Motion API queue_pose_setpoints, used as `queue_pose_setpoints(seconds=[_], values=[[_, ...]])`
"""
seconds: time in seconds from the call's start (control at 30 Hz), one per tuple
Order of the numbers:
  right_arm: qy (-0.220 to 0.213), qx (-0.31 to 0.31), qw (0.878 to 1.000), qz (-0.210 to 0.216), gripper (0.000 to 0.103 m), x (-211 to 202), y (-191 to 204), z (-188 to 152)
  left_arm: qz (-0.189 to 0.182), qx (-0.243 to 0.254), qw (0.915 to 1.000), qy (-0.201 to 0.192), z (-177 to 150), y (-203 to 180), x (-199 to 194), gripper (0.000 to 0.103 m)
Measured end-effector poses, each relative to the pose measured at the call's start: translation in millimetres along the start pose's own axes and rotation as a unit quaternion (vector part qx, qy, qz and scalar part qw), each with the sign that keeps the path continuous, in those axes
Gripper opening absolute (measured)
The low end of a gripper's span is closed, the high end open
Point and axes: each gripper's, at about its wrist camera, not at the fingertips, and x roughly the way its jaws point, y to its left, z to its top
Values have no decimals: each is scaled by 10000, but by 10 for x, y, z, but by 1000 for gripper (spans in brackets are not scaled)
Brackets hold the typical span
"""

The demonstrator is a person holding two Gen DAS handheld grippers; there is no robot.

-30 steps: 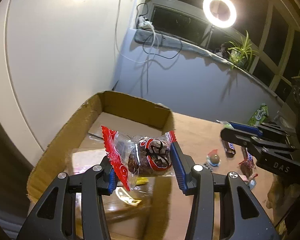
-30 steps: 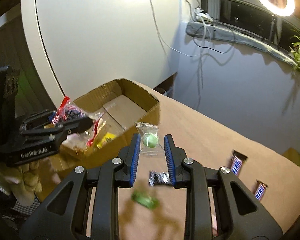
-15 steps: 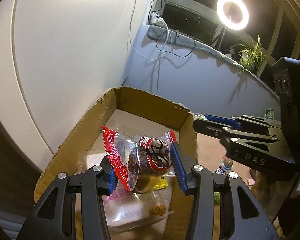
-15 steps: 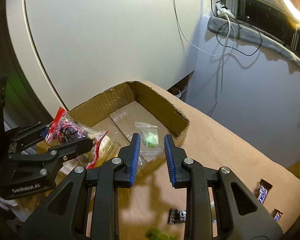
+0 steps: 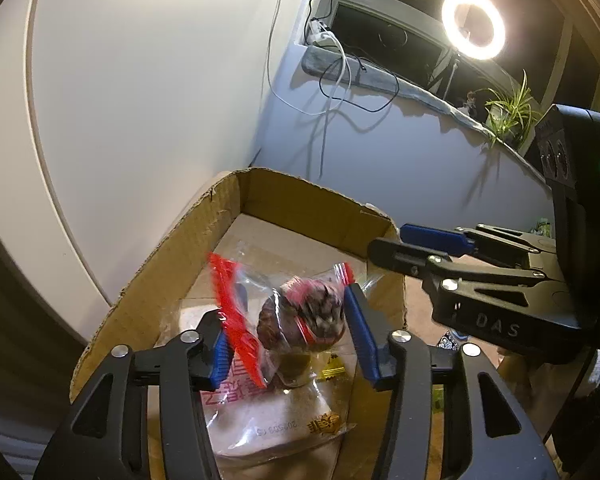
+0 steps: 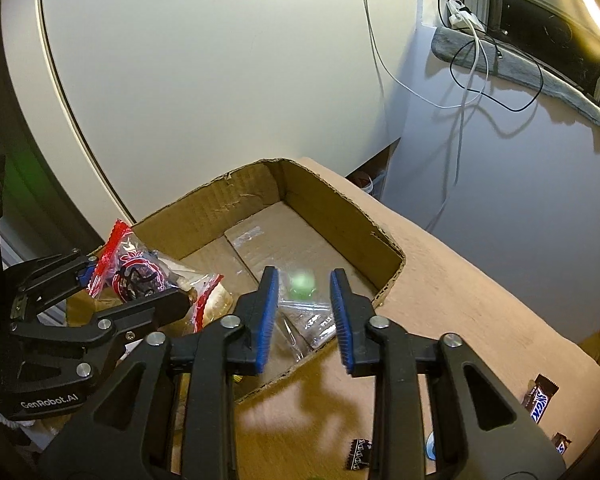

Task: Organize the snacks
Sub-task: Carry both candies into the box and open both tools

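Note:
An open cardboard box (image 5: pixel 172 276) (image 6: pixel 340 216) stands at the table's left end. My left gripper (image 5: pixel 288 332) has opened over the box; the red-edged clear packet with a brown cake (image 5: pixel 300 316) is blurred between the spread pads, seemingly slipping free. In the right wrist view that packet (image 6: pixel 140 272) still sits at the left gripper's tips. My right gripper (image 6: pixel 304 312) is open over the box's near corner. The green candy in clear wrap (image 6: pixel 302 282) is blurred and dropping into the box.
A large clear bag of bread (image 5: pixel 276 412) and a yellow packet lie in the box. Snickers bars (image 6: pixel 540 398) and a small dark packet (image 6: pixel 358 454) lie on the brown table. A white wall, cables and a window ledge are behind.
Both grippers moved left over the box. The right gripper opened and let the green candy fall. The left gripper's jaws spread and the red packet loosened.

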Motion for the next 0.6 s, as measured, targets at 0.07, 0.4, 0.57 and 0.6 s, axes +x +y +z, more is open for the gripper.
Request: queue_pose_setpoints(seconds=[0.07,0.4,0.57,0.6], values=[[-53,7,10000,-46,55,-25,1,7,8,-15,10000,-11,1,7,-11,54],[-179,84,9997,-158,64,-202,-41,-1,16,-42,10000,-75,-12,25,-82,55],[-230,142,9993,-238,65,-337,-93,-52,-35,14,9999,-132,-34,-37,-151,55],[-241,155,9992,-263,65,-378,-111,-73,-53,29,9999,-143,-41,-57,-169,55]])
